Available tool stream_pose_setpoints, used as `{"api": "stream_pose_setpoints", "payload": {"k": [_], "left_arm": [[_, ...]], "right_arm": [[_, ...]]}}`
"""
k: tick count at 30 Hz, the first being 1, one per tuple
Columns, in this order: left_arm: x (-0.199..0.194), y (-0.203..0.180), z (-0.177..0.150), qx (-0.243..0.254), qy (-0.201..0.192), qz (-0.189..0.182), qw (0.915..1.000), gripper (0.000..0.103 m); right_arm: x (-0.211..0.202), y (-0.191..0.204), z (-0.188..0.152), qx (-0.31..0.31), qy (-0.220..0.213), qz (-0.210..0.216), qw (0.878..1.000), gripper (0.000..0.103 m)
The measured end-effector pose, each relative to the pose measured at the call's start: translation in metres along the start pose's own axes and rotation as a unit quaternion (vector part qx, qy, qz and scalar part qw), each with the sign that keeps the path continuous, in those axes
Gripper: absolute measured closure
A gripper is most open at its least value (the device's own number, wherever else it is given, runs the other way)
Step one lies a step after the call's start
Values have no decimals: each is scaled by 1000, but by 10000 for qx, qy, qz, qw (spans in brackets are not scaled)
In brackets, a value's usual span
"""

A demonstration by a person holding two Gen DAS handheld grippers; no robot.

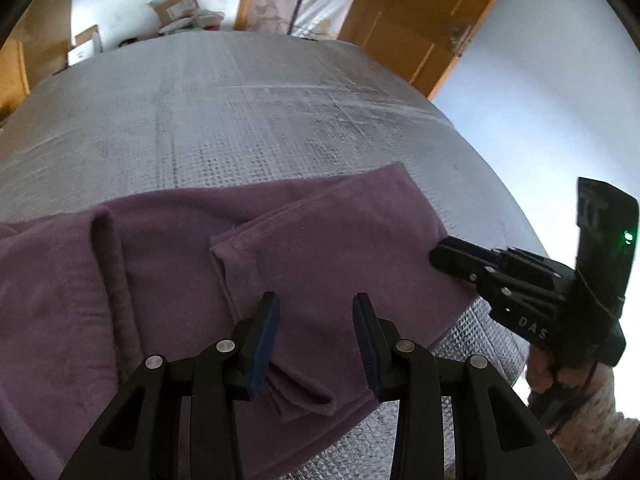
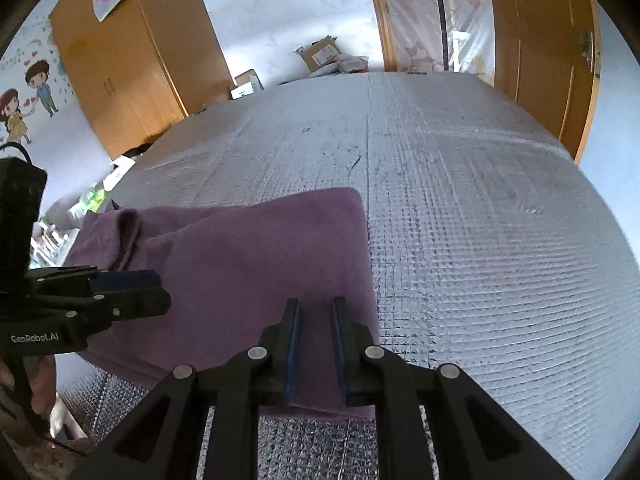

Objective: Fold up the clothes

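A purple garment (image 1: 304, 240) lies partly folded on a silver quilted mat (image 1: 240, 112), with a sleeve-like flap folded over its middle and a small fold near the front edge. My left gripper (image 1: 316, 298) is open just above the garment's near part, with nothing between its fingers. My right gripper (image 2: 316, 304) hovers low over the garment's right front corner (image 2: 320, 360). Its jaws are open only a narrow way, and the cloth shows flat in the gap. In the left wrist view the right gripper (image 1: 444, 254) sits at the garment's right edge. The left gripper (image 2: 160, 292) shows at the left of the right wrist view.
The mat (image 2: 480, 220) stretches far beyond and to the right of the garment. Its front edge drops off near both grippers. Cardboard boxes (image 2: 320, 54) and a wooden door (image 2: 540, 60) stand at the far end, and a wardrobe (image 2: 128, 60) at the back left. A hand (image 1: 560, 372) holds the right gripper.
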State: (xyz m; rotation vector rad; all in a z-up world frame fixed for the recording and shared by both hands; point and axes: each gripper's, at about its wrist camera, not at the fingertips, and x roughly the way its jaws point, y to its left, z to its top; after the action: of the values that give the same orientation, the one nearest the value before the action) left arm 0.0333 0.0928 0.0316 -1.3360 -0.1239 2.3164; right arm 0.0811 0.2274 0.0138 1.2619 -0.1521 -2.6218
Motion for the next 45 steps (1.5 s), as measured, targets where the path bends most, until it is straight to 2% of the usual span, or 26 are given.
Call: {"api": "stream_pose_setpoints", "payload": {"k": [3, 5, 10, 16, 20, 24, 30, 35, 42, 45], "left_arm": [[0, -6, -5, 104, -50, 175, 9998, 63], [0, -10, -9, 178, -90, 298, 9994, 63], [2, -19, -20, 381, -266, 684, 9966, 63], [-1, -28, -22, 428, -362, 892, 9944, 63], [-10, -26, -22, 425, -533, 1086, 9918, 63], [-7, -23, -28, 319, -421, 1148, 9920, 63], [-2, -17, -31, 194, -491, 1174, 9917, 63], [-12, -14, -35, 85, -509, 1214, 9913, 63], [-73, -8, -45, 183, -1241, 1632, 9786, 63], [-98, 11, -49, 28, -1448, 1989, 9692, 63]], "right_arm": [[-10, 8, -3, -84, -122, 65, 9999, 88], [-7, 10, -6, -120, -47, 66, 9999, 88], [-3, 14, -13, -114, -33, -74, 9999, 88], [-5, 23, -9, -222, -22, -338, 9992, 87], [-18, 37, -4, -402, -300, -239, 9985, 87], [-12, 50, -5, -522, -224, -226, 9981, 86], [4, 53, -16, -449, 16, -313, 9985, 85], [0, 61, -10, -470, 33, -435, 9979, 84], [-21, 90, 3, -787, -449, -140, 9958, 78], [-25, 113, 7, -1084, -609, 101, 9922, 77]]}}
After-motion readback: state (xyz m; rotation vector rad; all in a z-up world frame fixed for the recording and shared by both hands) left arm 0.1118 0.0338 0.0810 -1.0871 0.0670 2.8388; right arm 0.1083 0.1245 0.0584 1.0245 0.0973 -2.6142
